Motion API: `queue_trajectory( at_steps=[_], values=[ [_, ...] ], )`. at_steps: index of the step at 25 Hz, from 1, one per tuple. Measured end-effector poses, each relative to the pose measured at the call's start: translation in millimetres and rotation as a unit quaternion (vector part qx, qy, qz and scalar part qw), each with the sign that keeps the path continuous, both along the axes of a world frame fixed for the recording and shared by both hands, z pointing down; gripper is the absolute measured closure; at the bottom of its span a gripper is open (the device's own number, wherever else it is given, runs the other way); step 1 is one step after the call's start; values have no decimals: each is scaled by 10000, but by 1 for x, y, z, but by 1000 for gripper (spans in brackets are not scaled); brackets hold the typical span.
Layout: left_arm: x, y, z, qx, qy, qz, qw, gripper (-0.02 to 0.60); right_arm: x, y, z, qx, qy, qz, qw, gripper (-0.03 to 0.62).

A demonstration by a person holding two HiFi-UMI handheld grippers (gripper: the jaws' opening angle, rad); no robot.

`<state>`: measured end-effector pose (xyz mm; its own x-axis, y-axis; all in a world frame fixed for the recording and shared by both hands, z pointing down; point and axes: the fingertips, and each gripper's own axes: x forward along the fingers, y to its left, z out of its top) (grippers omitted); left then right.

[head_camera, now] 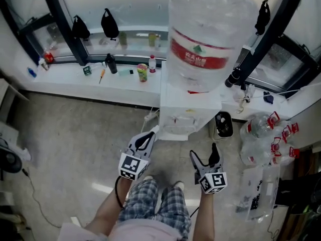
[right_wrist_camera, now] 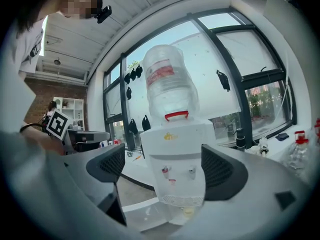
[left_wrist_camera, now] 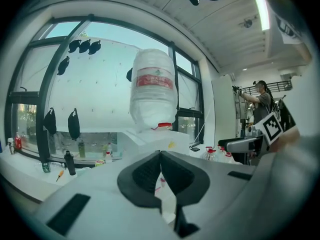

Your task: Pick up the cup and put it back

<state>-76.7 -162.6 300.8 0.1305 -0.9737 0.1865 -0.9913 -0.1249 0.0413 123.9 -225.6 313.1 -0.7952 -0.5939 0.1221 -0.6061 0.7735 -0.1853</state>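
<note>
The person is standing on the floor in front of the water dispenser [head_camera: 189,115], which is filling the upper centre of the head view under its big bottle [head_camera: 208,34]. The left tongs [head_camera: 149,135] are showing their jaws pressed together with nothing between them. The right tongs [head_camera: 204,151] are standing wide open. In the right gripper view the dispenser's front is sitting framed between the pads, well apart from them, so nothing is being gripped.

The cup is proving hard to place. A small pale yellowish thing [right_wrist_camera: 187,212] is sitting below the taps [right_wrist_camera: 165,170] at the bottom centre of the right gripper view. It may be the cup, but it is too small to tell. A green cup-like container [head_camera: 142,73] is also standing on the counter [head_camera: 65,79] under the window, left of centre near the top of the head view.

The first risk, then, is reaching for the wrong thing. If the cup is sitting under the taps, the wide jaws going into that recess are likely to be knocking a tap lever or pushing the cup back and tipping it. A light cup is probably going to buckle under a hard squeeze, or slip if caught only at its rim. The spare bottles [head_camera: 261,129] at the right of the head view are crowding the floor near the person's feet.
</note>
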Motion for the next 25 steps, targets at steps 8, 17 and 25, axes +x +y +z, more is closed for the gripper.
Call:
queue_trajectory(
  at_steps=[8,17,25],
  values=[
    [-8,-15,102,36,140,-139,9998,555,-8,-18,110,-21,141,-250,9996,123],
    [-6,-34,229,17,133,6,9999,557,-18,-45,241,20,233,-526,9983,123],
    [3,-62,350,-6,155,243,9996,557,-26,-71,362,8,237,-733,9970,123]
  ],
)
